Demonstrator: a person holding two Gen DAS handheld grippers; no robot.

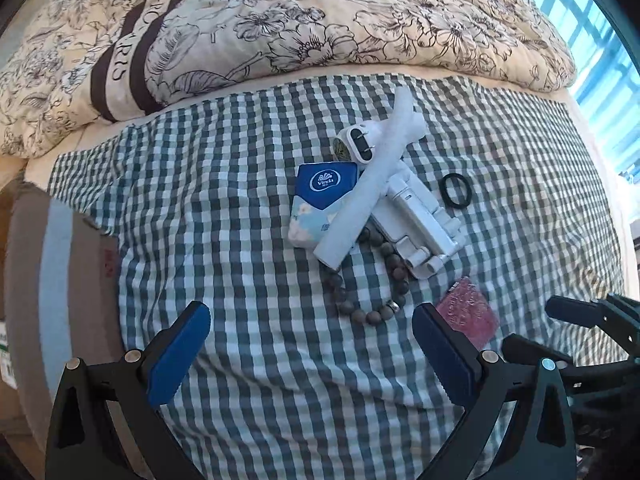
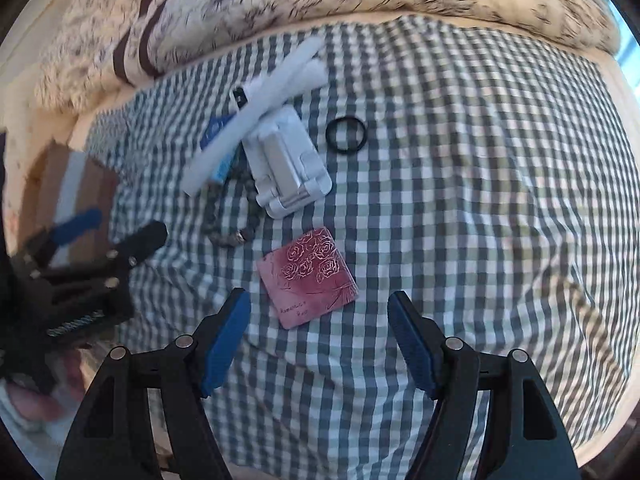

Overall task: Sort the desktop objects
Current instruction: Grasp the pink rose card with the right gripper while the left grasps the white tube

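Both tools spread, empty: left tool (image 1: 311, 350), right tool (image 2: 319, 338) | white tube (image 1: 370, 186) long axis diagonal, crossing phone stand (image 1: 416, 226)

Bed (image 1: 520, 92), checked cloth (image 1: 240, 240), floral quilt (image 1: 280, 20)

A bedroom in a home. A bed is covered with a green and white checked sheet (image 1: 240, 220), and a cream quilt with a dark flower print (image 1: 320, 16) is bunched along its far side. Daylight comes through a window (image 1: 600, 60) at the right. A brown cardboard box (image 1: 60, 280) sits beside the bed.
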